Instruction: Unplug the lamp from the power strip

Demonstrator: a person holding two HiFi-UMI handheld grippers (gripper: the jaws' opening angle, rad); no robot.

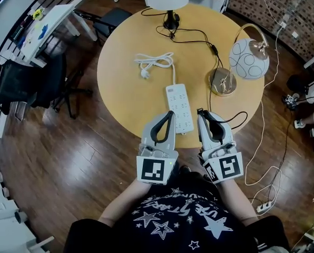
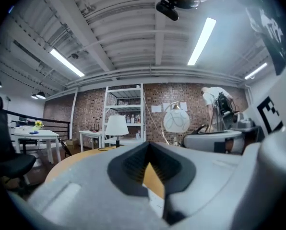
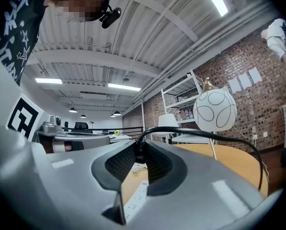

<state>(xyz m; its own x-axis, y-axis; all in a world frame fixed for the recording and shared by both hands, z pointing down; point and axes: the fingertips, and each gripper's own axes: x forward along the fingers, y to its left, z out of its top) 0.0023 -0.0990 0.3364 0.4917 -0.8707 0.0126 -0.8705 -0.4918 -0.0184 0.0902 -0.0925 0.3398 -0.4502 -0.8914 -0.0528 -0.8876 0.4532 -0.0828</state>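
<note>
On the round wooden tabletop (image 1: 125,88) the white power strip (image 1: 179,107) lies just ahead of my tools, and my right tool (image 1: 202,113) is clamped on the lamp's black plug (image 3: 139,152), which looks already pulled free, so next I'd lay it down clear of the globe lamp (image 1: 248,58), my left tool (image 1: 170,114) closed and empty.

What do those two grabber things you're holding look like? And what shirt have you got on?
The left gripper and the right gripper match. Each is pale grey plastic, with two curved jaws lined with black ribbed padding that narrow to a tip. Each has a marker cube at the back, white with black square patterns. The T-shirt is black with white stars and lettering.
</note>
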